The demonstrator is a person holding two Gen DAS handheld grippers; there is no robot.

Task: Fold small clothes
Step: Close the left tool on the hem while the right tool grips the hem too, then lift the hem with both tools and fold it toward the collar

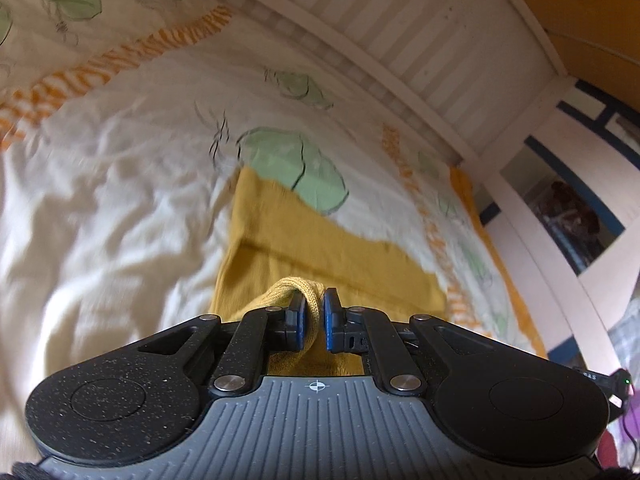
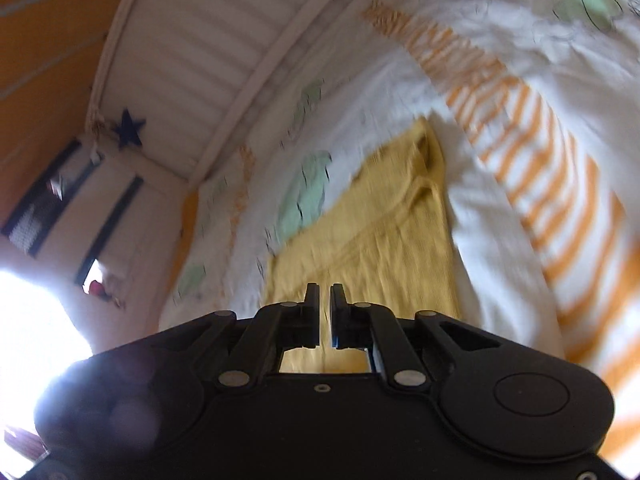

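The left claw (image 1: 315,307) pinches a fold of ribbed mustard-yellow knit garment (image 1: 320,252) over a crumpled white bedsheet (image 1: 120,200); the right claw (image 2: 325,309) is narrow, its grip unclear.

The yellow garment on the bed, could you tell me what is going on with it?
A person with a pair of handheld tongs in each hand is folding a small yellow garment on a bed cover printed with green and orange. The left tongs are shut on a bunched edge of the garment. The right tongs are nearly closed above the cloth; nothing shows between them.
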